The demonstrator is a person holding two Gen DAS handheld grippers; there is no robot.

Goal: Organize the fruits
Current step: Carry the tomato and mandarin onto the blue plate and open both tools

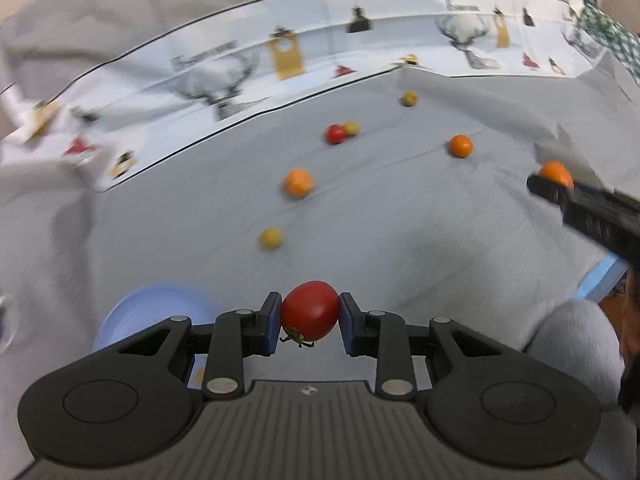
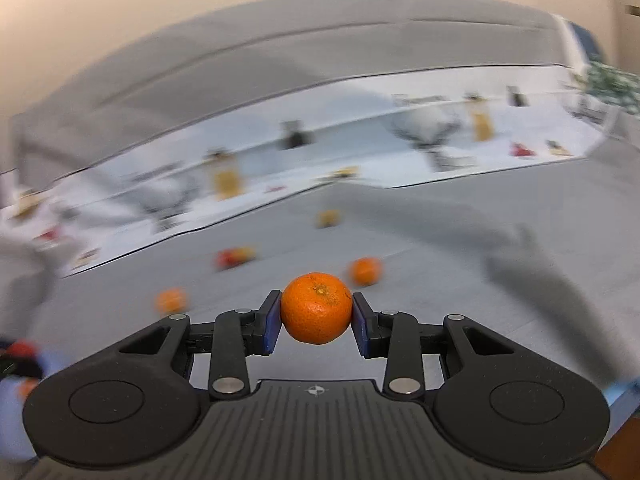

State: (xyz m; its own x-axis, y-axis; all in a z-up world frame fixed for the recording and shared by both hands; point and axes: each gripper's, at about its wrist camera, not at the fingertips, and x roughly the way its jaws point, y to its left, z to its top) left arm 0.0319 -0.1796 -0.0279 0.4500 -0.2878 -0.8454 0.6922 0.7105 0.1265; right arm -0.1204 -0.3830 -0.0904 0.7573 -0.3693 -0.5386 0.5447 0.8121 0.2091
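My left gripper (image 1: 310, 314) is shut on a red tomato (image 1: 310, 309), held above the grey cloth beside a pale blue bowl (image 1: 152, 312) at its lower left. My right gripper (image 2: 316, 310) is shut on an orange mandarin (image 2: 317, 307); it shows in the left wrist view (image 1: 554, 176) at the right edge, holding that mandarin (image 1: 554, 172). Loose on the cloth lie two mandarins (image 1: 298, 182) (image 1: 460, 145), a red tomato (image 1: 335, 134) touching a yellowish fruit (image 1: 351, 128), and two more yellowish fruits (image 1: 271, 238) (image 1: 409, 98).
A white printed cloth band (image 1: 240, 68) with deer and tag pictures runs along the far side of the grey cloth (image 1: 400, 220). A green checked fabric (image 1: 608, 36) sits at the far right. A light blue edge (image 1: 600, 276) shows at the right.
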